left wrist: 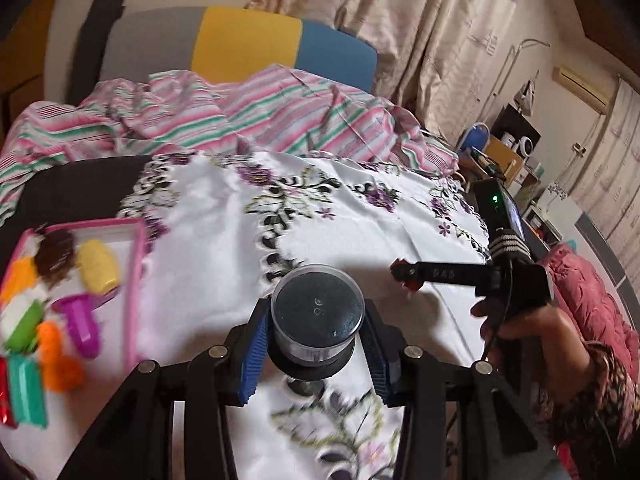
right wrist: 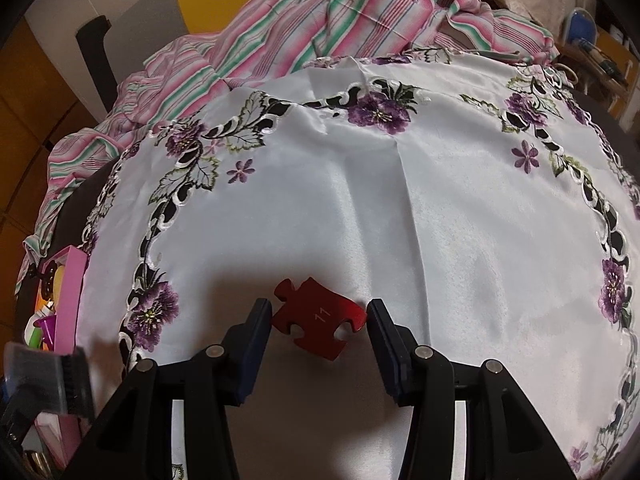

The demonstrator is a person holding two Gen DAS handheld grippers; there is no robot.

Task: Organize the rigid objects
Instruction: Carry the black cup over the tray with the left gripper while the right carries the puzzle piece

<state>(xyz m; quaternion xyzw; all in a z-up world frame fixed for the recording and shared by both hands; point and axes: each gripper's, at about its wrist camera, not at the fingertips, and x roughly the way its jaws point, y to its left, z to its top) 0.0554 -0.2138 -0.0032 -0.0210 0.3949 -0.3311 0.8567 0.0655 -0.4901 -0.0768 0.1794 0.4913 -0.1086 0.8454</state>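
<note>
The left gripper is holding a dark round container, its jaws clamped on the container's sides at lower centre of the left view. To carry it well, the container should probably be staying level and clearing the rim of the pink tray, lower left, which is holding plastic toys. The right gripper is gripping a red puzzle piece by its edges at lower centre of its view, above the embroidered cloth on the surface. The piece is showing "11"; the container's lid marking is unreadable.
</note>
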